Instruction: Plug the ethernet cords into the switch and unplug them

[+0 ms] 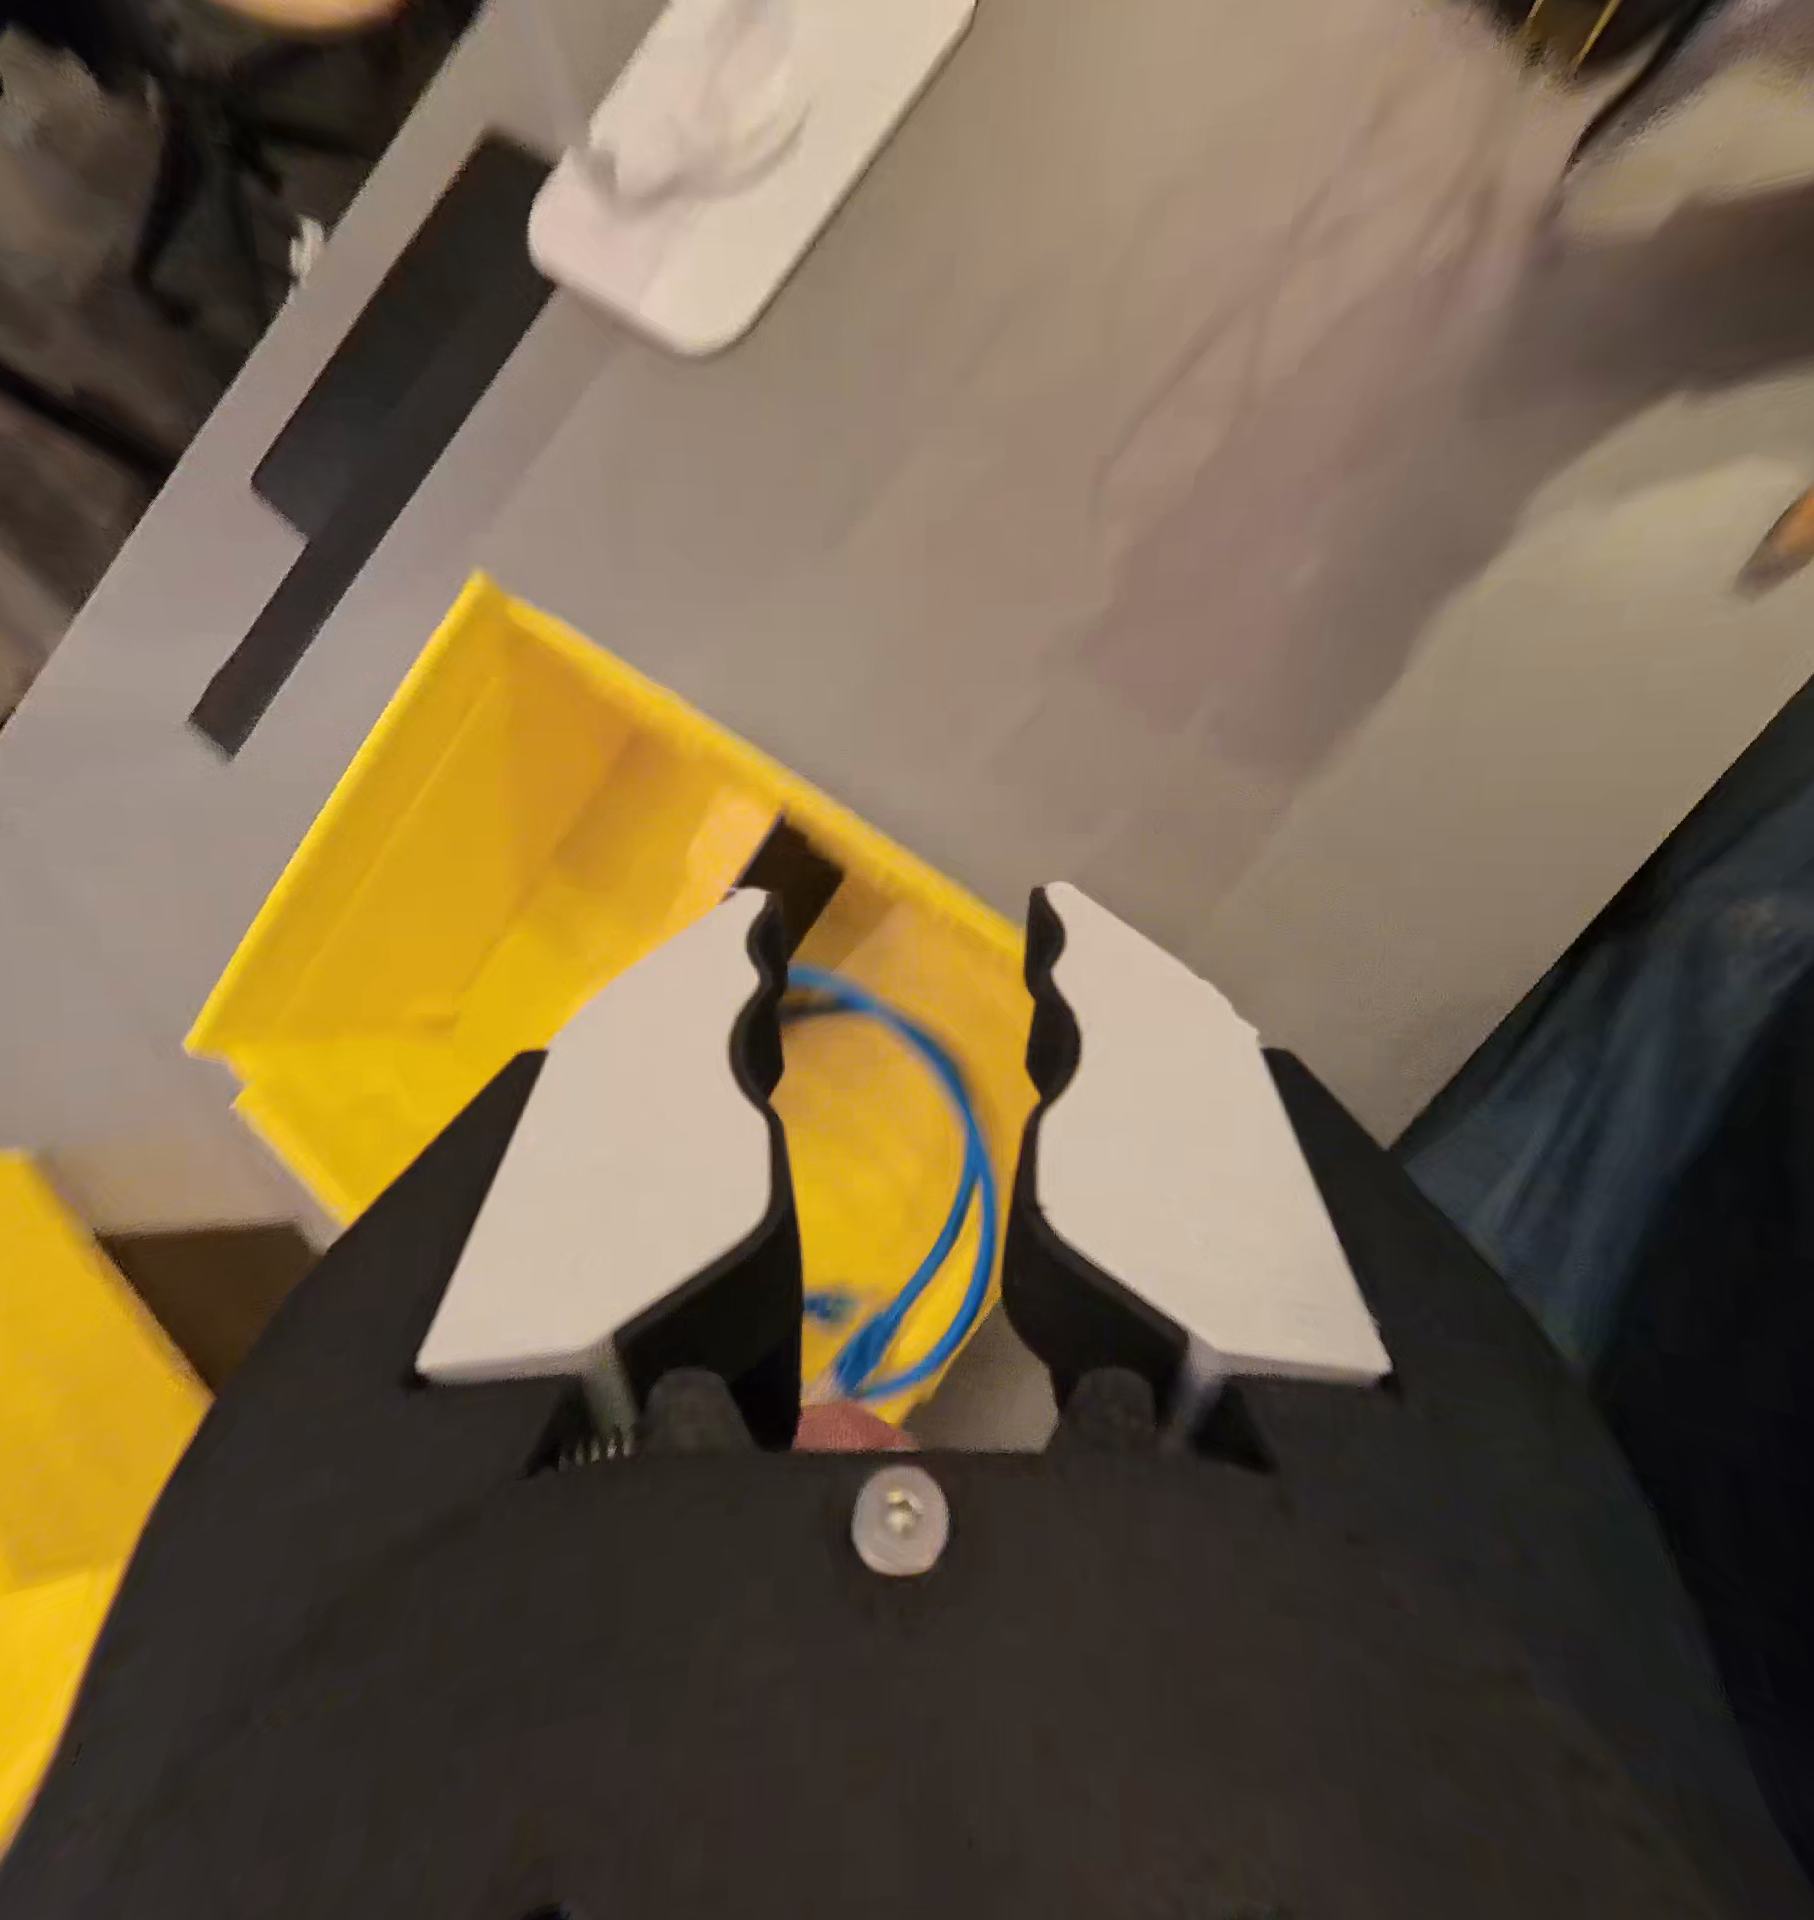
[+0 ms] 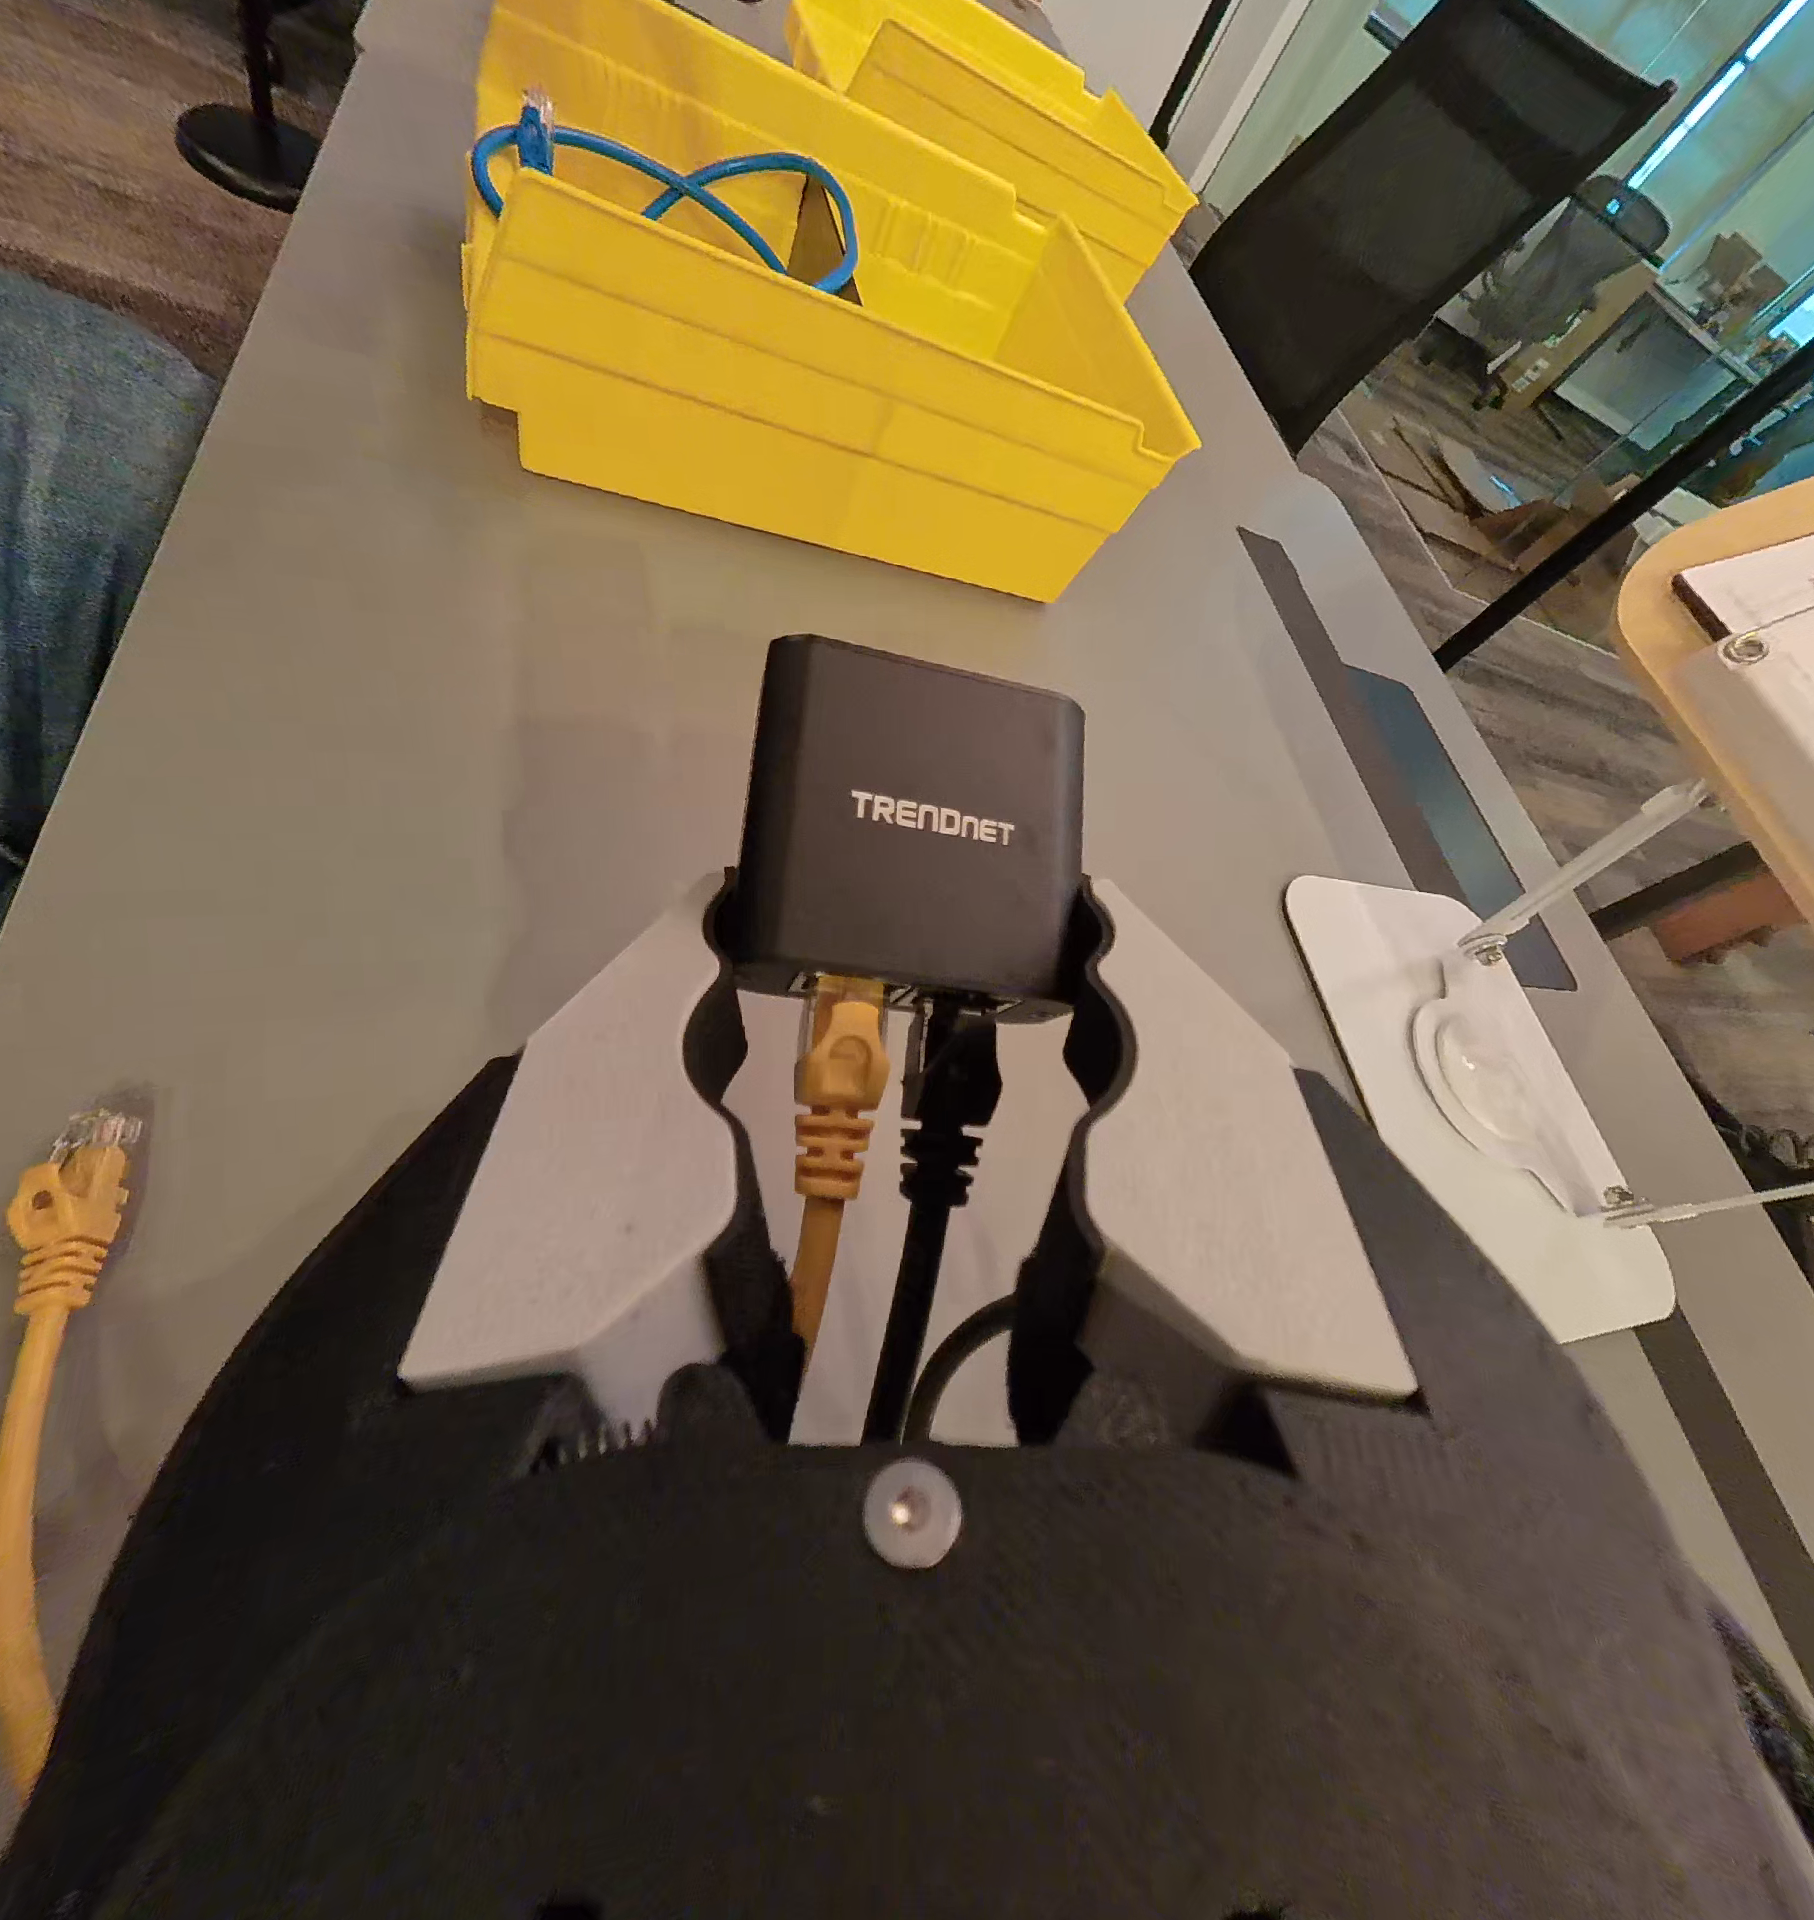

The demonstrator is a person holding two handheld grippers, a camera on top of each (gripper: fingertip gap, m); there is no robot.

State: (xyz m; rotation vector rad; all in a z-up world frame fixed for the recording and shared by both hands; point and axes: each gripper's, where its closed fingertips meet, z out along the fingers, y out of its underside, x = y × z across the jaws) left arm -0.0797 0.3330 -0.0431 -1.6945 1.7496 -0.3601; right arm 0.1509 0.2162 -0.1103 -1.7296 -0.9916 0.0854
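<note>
- The right gripper (image 2: 905, 930) has two fingers (image 2: 612, 1164) with flat pale grey tops and wavy black inner edges. They are clamped on the near end of the switch (image 2: 908, 821), one on each side.
- The switch is a small, smooth black box with round corners. It sits on the flat grey desk (image 2: 383, 727).
- Two cords are plugged into its near face: one orange cord (image 2: 830, 1112) and one black cord (image 2: 944, 1132). Each has a ribbed rubber boot.
- One loose orange plug (image 2: 67, 1205) with a clear tip lies on the desk to the left, apart from the switch.
- Farther off stand two yellow plastic bins (image 2: 778, 416), ridged on the sides. One thin blue cord (image 2: 674, 197) is curled in the nearer bin.
- The left gripper (image 1: 901, 914) hangs over a yellow bin (image 1: 467, 883), its two fingers apart with nothing between them. A looped blue cord (image 1: 944, 1143) lies below. This view is blurry.
</note>
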